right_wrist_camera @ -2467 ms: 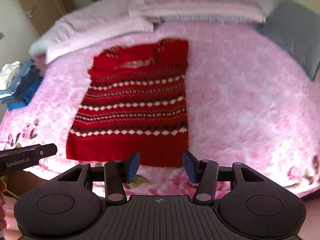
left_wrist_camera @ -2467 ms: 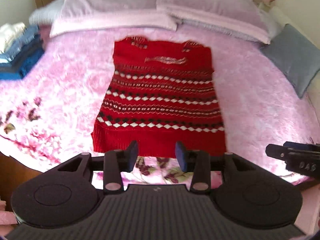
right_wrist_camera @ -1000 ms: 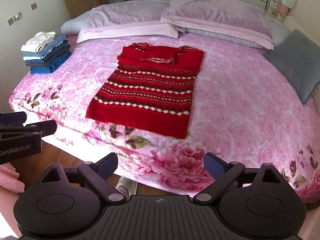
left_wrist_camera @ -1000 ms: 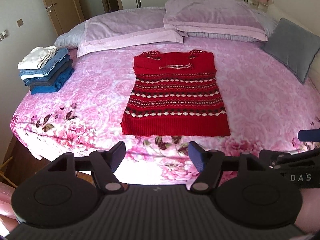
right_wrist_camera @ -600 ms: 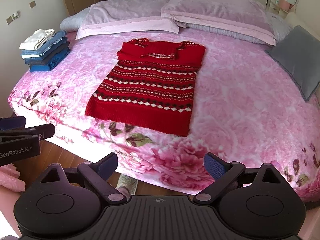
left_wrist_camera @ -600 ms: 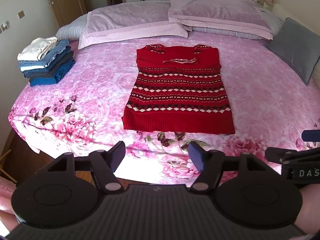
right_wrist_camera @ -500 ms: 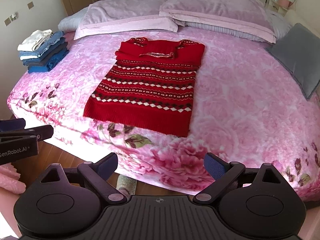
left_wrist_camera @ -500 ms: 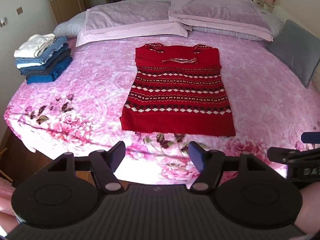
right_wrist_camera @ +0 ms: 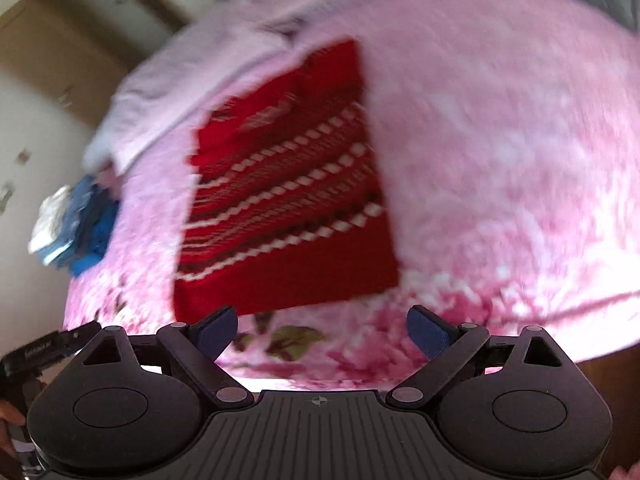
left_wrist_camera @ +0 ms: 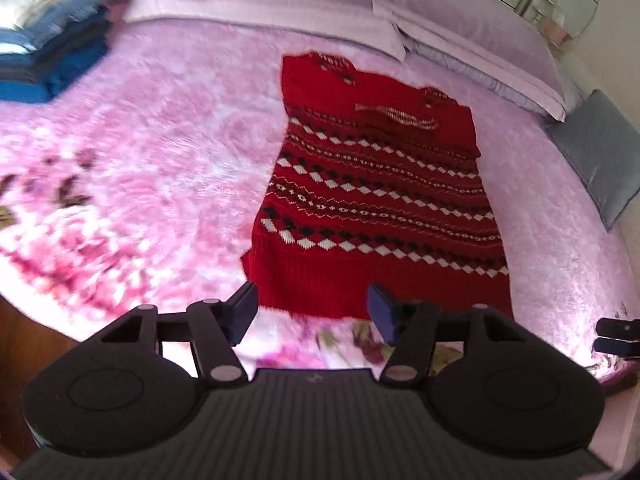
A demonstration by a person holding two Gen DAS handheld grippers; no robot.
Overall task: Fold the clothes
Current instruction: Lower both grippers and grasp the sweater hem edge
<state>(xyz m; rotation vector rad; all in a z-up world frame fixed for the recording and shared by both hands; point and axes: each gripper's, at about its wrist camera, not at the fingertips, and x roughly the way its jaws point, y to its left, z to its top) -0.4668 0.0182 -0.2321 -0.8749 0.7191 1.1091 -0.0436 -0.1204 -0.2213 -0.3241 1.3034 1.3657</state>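
Hovering just short of the bed's near edge, the left gripper (left_wrist_camera: 312, 312) has its fingers spread apart with nothing between them, and the hem of the red knitted sweater vest (left_wrist_camera: 376, 200) lies directly ahead of its gap. The right gripper (right_wrist_camera: 322, 332) is likewise spread wide and empty; in its blurred view the hem's right corner sits ahead and to the left of its gap, over the floral print at the blanket's edge.

The vest lies flat on the pink floral blanket (left_wrist_camera: 160, 160), hem toward the grippers, neckline toward the pillows (left_wrist_camera: 460, 28). Its long axis runs away from the tools, from hem to shoulders, leaning slightly to the right in the left wrist view. Its side edges run straight, so whether it lies spread at full width or already folded in along its sides, I cannot tell.

The relation that matters is this: the hem is the nearest edge to both tools, and the left gripper looks closer to it, near the hem's left corner, while the right one stands off the opposite corner.

Further off, a stack of folded clothes (left_wrist_camera: 48, 40) sits at the blanket's far left, well apart from the vest, and a grey cushion (left_wrist_camera: 600, 152) rests at the far right.
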